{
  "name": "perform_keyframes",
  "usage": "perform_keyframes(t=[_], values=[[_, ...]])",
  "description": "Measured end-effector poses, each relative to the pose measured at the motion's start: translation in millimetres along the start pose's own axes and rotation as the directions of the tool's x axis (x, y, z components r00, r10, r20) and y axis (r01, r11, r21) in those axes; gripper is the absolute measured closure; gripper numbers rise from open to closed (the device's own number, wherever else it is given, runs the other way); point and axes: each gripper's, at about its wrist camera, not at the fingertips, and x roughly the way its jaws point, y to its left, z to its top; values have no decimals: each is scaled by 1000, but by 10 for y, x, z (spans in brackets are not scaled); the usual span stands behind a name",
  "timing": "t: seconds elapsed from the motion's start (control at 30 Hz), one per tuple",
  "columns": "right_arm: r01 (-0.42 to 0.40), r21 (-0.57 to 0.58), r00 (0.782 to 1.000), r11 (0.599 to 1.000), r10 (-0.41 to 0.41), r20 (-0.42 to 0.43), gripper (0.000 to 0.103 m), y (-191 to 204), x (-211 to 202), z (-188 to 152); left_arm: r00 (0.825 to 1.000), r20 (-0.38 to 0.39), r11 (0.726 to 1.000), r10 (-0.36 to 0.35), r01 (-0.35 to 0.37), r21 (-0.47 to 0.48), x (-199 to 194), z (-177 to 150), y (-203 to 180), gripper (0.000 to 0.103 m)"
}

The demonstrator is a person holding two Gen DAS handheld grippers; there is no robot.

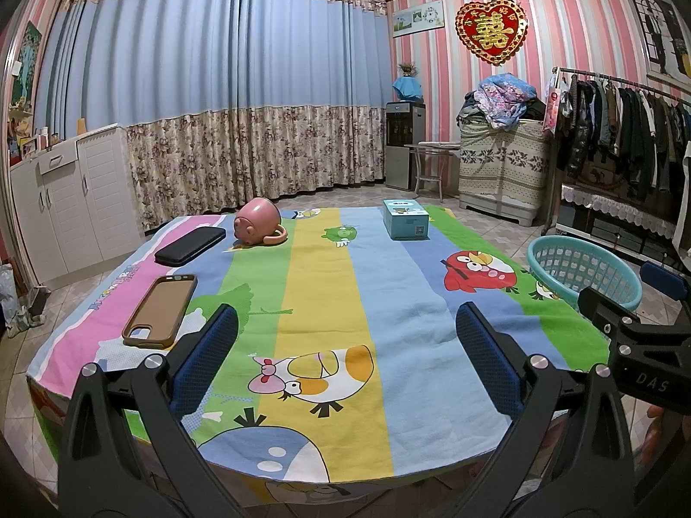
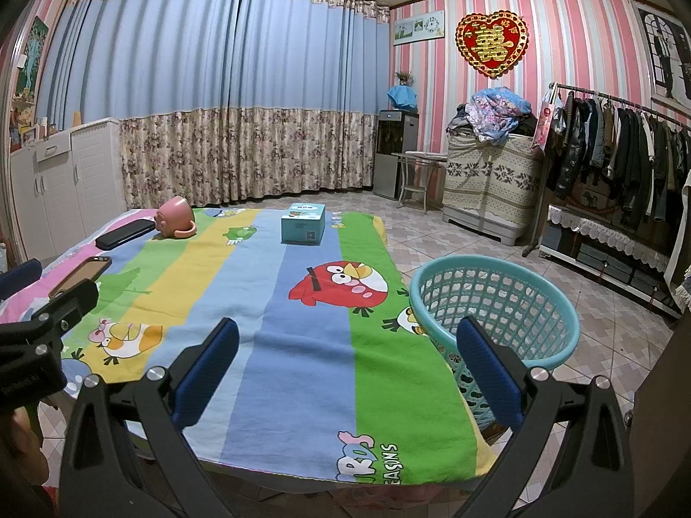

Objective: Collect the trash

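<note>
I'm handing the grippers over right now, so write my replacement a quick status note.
Left gripper: open, empty, above the near table edge.
Right gripper: open, empty, near the table's right corner.
Teal basket: on the floor at the table's right side; nothing visible inside.
On the table: pink mug on its side, teal box, black phone, brown phone case.
Done: nothing visibly collected.
Left: find the trash and drop it in the basket; the box seems likeliest.

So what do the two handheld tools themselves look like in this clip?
Both match: the left tool and right tool have black angular arms with silver round bolts and blue, textured finger pads. Seen from the left camera, the right tool's black body shows white lettering reading "DAS".
</note>
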Motion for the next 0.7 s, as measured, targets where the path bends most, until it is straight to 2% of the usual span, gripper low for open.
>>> perform_keyframes(t=[0.7], values=[[10, -5, 1000, 1000, -10, 2, 4, -31, -24, -32, 1000, -4, 1000, -1, 1, 2, 48, 21, 66, 5]])
